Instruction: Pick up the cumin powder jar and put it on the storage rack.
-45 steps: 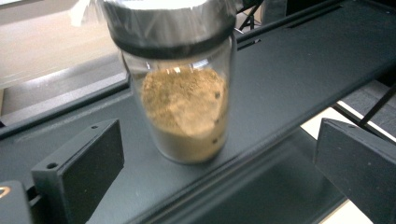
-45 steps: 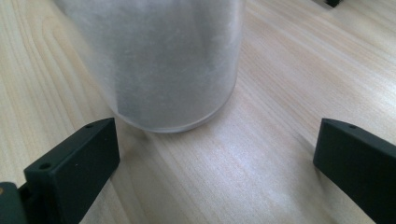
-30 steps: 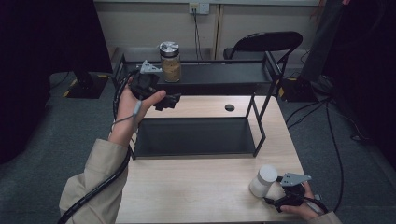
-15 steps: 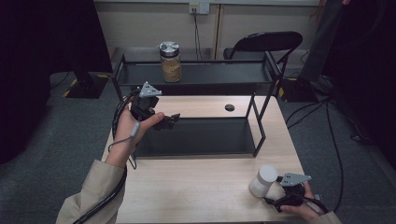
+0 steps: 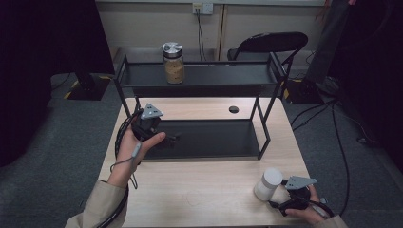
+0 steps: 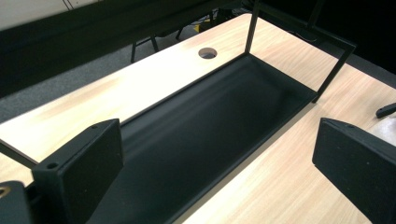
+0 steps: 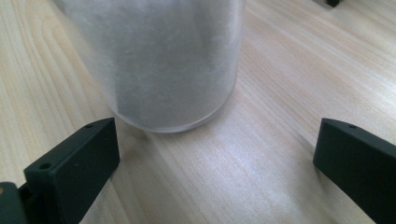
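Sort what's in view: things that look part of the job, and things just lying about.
Probably part of the job:
brown jar on the top shelf
white jar before the open right gripper
black rack
open left gripper

Just about:
folding chair
wall socket

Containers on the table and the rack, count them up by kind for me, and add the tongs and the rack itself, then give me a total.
Glass jar with metal lid, on the rack's top shelf: 1
White frosted container, on the table: 1
Black two-tier rack: 1
Handheld tongs, left tongs and right tongs: 2
Total: 5
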Action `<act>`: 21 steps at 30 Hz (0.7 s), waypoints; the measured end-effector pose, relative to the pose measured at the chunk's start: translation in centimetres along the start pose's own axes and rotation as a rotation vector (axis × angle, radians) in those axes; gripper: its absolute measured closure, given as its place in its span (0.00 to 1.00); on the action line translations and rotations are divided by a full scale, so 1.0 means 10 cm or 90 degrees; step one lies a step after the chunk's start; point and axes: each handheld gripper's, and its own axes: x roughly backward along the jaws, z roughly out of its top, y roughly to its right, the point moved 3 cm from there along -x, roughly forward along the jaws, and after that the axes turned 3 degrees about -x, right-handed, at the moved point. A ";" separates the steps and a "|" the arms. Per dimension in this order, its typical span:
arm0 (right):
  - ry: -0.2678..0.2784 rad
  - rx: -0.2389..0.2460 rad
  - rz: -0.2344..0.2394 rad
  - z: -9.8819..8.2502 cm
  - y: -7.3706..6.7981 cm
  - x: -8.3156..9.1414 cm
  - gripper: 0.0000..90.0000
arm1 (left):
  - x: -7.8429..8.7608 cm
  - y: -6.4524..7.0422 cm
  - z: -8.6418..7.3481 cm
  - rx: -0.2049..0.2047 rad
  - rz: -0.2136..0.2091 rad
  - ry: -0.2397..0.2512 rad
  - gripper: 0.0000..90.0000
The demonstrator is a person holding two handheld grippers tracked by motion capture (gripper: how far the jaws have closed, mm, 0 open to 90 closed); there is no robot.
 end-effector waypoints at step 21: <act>0.000 0.000 0.000 0.00 0.00 0.00 0.00 | -0.09 0.05 -0.53 0.022 -0.022 -0.004 0.01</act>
